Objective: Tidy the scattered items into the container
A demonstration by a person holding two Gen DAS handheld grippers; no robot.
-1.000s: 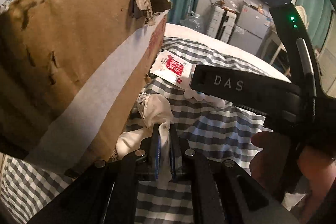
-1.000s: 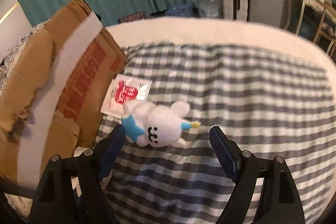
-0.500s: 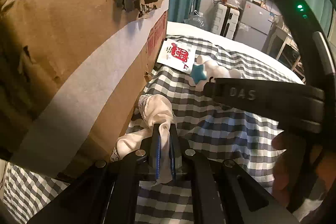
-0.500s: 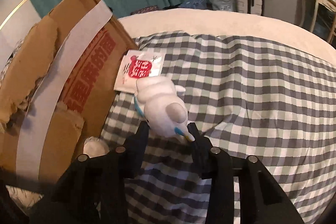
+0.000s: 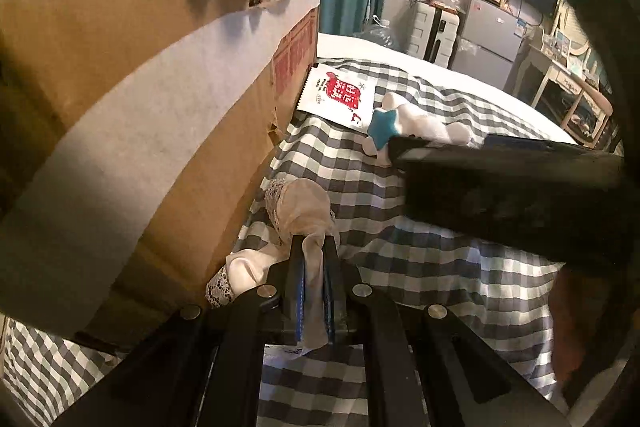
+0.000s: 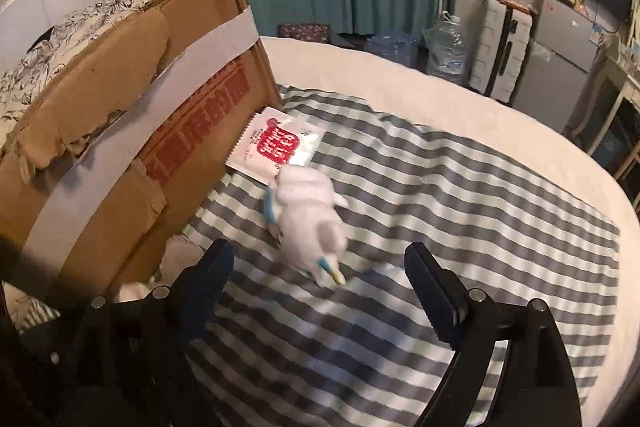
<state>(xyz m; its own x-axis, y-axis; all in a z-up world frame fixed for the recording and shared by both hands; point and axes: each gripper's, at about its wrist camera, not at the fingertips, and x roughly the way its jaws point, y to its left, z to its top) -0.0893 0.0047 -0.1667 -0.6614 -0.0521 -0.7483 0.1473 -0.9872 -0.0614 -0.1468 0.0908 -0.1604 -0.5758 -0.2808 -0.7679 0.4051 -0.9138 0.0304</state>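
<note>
Plush toy released (jaws opening)

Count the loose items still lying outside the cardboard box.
3: a lace-trimmed white cloth pinched in the left gripper beside the cardboard box, a red-and-white packet against it, and a white plush toy nearby. More may be hidden.
</note>
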